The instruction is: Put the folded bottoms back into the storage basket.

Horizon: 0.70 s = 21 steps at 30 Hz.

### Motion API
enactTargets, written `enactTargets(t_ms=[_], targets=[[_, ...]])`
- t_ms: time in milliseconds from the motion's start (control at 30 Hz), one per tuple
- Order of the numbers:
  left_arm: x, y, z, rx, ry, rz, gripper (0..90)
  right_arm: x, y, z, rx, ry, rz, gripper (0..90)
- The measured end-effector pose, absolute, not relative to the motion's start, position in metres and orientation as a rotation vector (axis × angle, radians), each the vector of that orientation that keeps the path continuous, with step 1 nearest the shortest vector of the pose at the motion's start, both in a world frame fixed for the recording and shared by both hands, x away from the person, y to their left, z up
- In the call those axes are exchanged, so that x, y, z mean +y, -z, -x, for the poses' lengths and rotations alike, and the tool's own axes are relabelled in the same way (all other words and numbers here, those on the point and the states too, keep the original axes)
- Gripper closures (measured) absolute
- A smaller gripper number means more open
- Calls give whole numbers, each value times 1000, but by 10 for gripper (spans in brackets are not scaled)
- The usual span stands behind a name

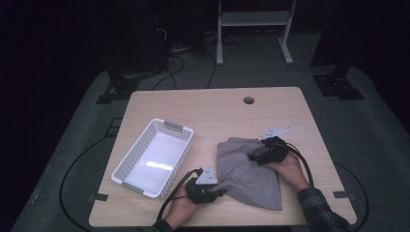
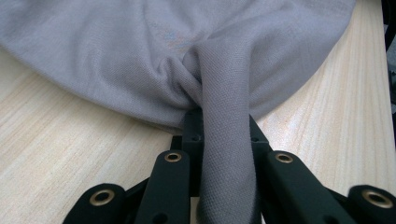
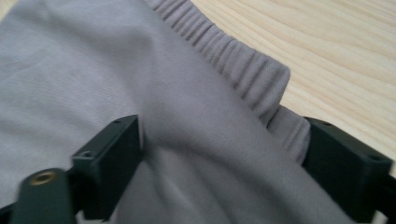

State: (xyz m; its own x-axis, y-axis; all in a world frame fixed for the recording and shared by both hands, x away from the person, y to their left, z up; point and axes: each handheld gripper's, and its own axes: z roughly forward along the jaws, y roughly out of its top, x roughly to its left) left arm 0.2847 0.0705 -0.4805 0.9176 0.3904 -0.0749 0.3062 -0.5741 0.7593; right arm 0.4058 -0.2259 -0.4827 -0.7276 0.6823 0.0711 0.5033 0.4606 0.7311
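L gripper (image 1: 216, 192) clamped on cloth (image 1: 249, 171) fold; R gripper (image 1: 254, 157) jaws wide, cloth's ribbed edge between, not pinched. Basket (image 1: 126, 170) empty, left of cloth. Bare table (image 1: 217, 108) beyond.

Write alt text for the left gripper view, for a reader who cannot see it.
A grey garment lies bunched on a pale wooden table, and the left gripper is shut on a fold of it. The pinched fold runs as a thick band down between the two black jaws toward the camera.
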Motion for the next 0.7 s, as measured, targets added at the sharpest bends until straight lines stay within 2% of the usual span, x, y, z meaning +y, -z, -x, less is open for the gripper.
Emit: enactTargets(t_ms=[267,367,567,700], targets=[[70,480,-284,496,-129,-2223,773,-224,481,-401,2535,-1246,-983,598],[70,480,-284,497,-129,-2222,774,-222,482,-401,2548,-1262,-990,673],[70,478,-285,518,-121,-2238,786,-218,477,-398,2547,-1201,-976,739],[71,476,-285,533,-126,-2248,794,-217,474,-397,2539,-1148,-984,751]])
